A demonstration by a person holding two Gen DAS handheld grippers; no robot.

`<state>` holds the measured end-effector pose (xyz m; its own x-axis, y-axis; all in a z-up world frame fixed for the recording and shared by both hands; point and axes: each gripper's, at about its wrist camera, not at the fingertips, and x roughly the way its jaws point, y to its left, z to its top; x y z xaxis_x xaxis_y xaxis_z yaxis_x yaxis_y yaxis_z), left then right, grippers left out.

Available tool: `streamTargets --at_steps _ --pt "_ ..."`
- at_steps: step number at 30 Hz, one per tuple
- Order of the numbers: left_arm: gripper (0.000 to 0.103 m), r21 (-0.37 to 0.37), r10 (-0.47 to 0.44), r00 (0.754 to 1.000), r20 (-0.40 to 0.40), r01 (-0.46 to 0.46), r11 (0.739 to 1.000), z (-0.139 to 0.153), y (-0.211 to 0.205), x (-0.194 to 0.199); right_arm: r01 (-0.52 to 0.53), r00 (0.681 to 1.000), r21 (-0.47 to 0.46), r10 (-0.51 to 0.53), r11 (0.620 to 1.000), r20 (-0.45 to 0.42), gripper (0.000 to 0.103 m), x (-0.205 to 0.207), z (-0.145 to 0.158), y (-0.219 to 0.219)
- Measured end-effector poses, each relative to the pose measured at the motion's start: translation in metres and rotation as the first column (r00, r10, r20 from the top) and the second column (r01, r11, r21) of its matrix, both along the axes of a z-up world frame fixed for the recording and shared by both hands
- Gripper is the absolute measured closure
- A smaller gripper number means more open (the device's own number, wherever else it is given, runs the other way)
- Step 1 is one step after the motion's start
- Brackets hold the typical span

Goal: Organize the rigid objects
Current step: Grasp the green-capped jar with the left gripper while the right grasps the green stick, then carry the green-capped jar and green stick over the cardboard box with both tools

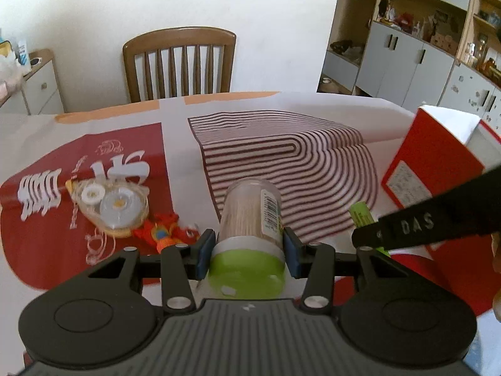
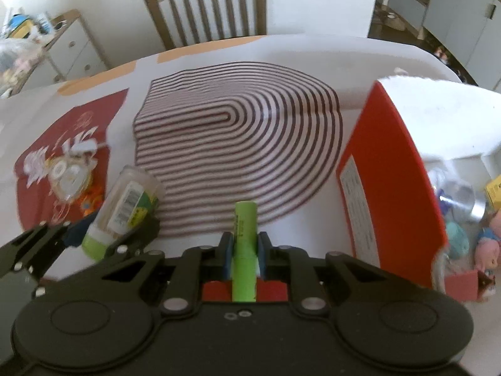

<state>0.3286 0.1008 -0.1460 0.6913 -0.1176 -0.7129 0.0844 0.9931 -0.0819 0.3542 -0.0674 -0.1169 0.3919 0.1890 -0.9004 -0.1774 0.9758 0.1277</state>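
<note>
A clear toothpick jar with a green lid lies between the blue pads of my left gripper, which press on its white band near the lid. The right wrist view shows the same jar at the left, tilted with its lid toward me, in the left gripper. My right gripper is shut on a slim green tube that points away over the striped mat. In the left wrist view that green tube sticks out beyond a black finger at the right.
An open red box stands at the right with several toys inside. A clear tape dispenser and a red-orange trinket lie on the red print at the left. A wooden chair stands behind the table.
</note>
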Motion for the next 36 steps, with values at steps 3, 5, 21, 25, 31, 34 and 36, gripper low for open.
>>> streamTargets --at_steps 3,5,21,25,31,34,36 --pt "0.059 -0.027 0.011 1.0 -0.017 -0.011 1.0 0.004 -0.001 -0.016 -0.039 0.999 0.017 0.039 0.999 0.009 0.088 -0.019 0.008 -0.006" --pt "0.059 -0.031 0.014 1.0 -0.021 -0.014 0.999 0.007 -0.002 -0.026 -0.065 0.998 0.028 0.065 0.997 0.015 0.088 -0.033 0.014 -0.01" --pt "0.059 -0.084 0.066 0.998 -0.026 -0.068 0.994 0.061 -0.023 -0.1 -0.179 0.983 0.13 0.171 0.975 0.07 0.088 -0.095 0.066 -0.041" --pt "0.059 -0.094 0.071 0.997 -0.018 -0.073 0.993 0.079 -0.035 -0.111 -0.196 0.978 0.149 0.183 0.969 0.098 0.088 -0.101 0.08 -0.058" --pt "0.059 -0.09 0.063 0.998 0.008 -0.062 0.994 0.101 -0.065 -0.117 -0.2 0.975 0.172 0.179 0.965 0.129 0.088 -0.103 0.098 -0.093" --pt "0.059 -0.094 0.057 0.998 0.017 -0.055 0.994 0.108 -0.084 -0.115 -0.189 0.976 0.176 0.166 0.966 0.138 0.088 -0.103 0.103 -0.116" --pt "0.059 -0.101 0.053 0.998 0.019 -0.051 0.994 0.111 -0.097 -0.113 -0.184 0.977 0.177 0.159 0.967 0.144 0.088 -0.101 0.107 -0.131"
